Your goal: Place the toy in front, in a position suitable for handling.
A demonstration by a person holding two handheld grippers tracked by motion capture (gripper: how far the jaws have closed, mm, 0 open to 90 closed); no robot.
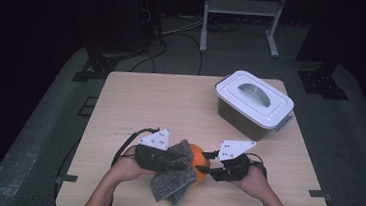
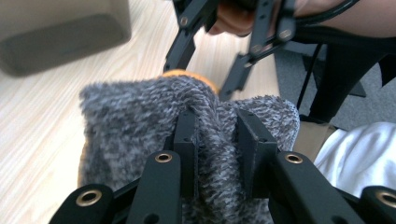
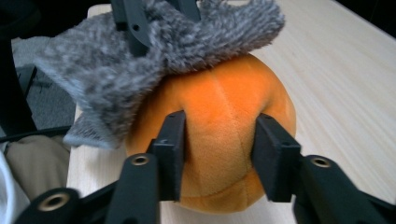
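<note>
Right gripper view: right hand-held gripper (image 3: 219, 154) pinching plush orange ball (image 3: 224, 135), on counter (image 3: 336, 93). Left hand-held gripper (image 2: 217, 144) clamped on grey cloth (image 2: 140, 121) draped above ball. Step: covering. Next: prob. pull cloth fwd, w/ ball steady.

The cloth (image 2: 140, 121) pinched between the left gripper's (image 2: 215, 140) black fingers (image 2: 186, 140) is fuzzy grey, mottled light and dark. The ball (image 3: 224, 126) between the right gripper's (image 3: 224, 158) 2 black fingers (image 3: 170, 149) is plain orange plush with faint seams. Each gripper has brass-coloured rivets behind the fingers and a grey plate (image 1: 155, 138) on top. The table (image 1: 146, 100) under the fingers is pale wood with fine grain. Beyond the fingers, the box (image 1: 250, 116) is dark grey with a white lid (image 1: 254, 96) and a grey handle.
</note>
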